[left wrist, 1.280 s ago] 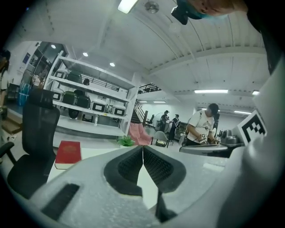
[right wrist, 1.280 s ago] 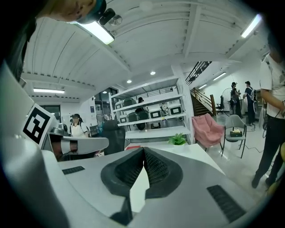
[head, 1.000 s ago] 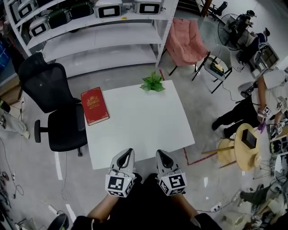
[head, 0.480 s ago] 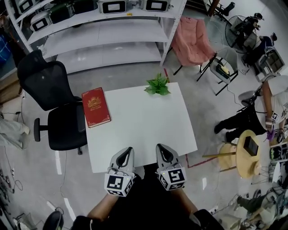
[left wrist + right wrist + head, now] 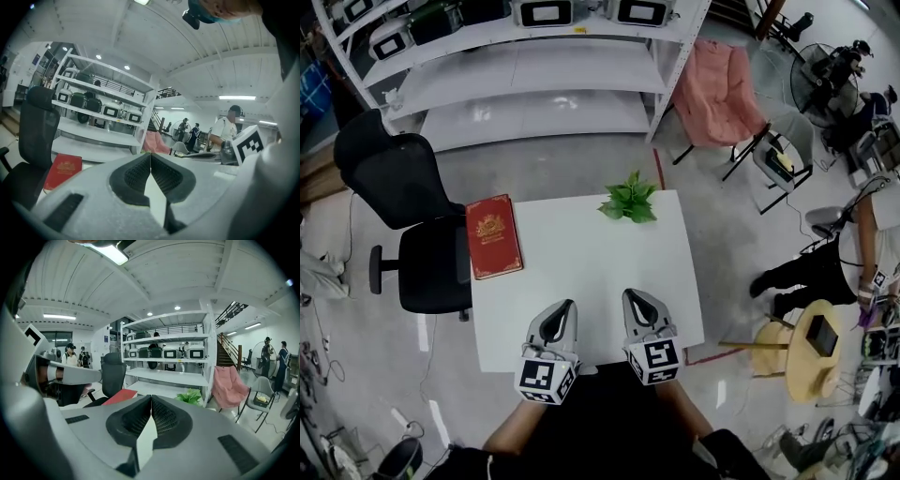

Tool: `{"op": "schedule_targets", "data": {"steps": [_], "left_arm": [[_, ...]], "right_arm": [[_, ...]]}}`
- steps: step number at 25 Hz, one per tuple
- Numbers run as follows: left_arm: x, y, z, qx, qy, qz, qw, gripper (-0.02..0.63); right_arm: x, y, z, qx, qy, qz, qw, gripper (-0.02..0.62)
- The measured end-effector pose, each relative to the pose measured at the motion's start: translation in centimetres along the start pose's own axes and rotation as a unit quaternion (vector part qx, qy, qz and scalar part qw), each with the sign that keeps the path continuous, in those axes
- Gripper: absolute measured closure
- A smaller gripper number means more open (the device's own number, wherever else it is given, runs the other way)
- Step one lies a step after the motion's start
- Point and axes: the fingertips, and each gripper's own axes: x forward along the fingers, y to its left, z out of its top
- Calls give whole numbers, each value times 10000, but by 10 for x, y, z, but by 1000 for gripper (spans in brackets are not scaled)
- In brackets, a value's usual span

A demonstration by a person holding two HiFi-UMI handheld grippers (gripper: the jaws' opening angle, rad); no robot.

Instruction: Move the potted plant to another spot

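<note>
A small green potted plant (image 5: 628, 199) stands at the far edge of the white table (image 5: 581, 272), right of centre; its leaves (image 5: 191, 396) also show in the right gripper view. My left gripper (image 5: 566, 307) and right gripper (image 5: 630, 297) hover side by side over the table's near edge, far from the plant. Both are shut with nothing between the jaws: the ribbed pads meet at the tips in the left gripper view (image 5: 150, 155) and the right gripper view (image 5: 151, 397).
A red book (image 5: 493, 236) lies at the table's left edge. A black office chair (image 5: 403, 216) stands to the left, white shelving (image 5: 525, 56) behind, a pink folding chair (image 5: 720, 98) at back right. A round wooden stool (image 5: 811, 347) and people are at the right.
The view has shifted: the table and plant sit lower and slightly right in the head view. Both grippers have stayed shut over the near edge, a little further onto the table.
</note>
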Motion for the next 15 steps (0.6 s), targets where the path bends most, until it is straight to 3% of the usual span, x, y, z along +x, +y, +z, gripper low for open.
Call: {"op": "schedule_targets", "data": {"steps": [10,15], "left_arm": [[68,2,6,-49,82,157,9998,588],[91,9,3,-86,182,205,9996,588]], "right_arm": [[79,-63,-10,-599,590,103,9964,583],[118,-87,-26,-1280,1071,174,9858,581]]}}
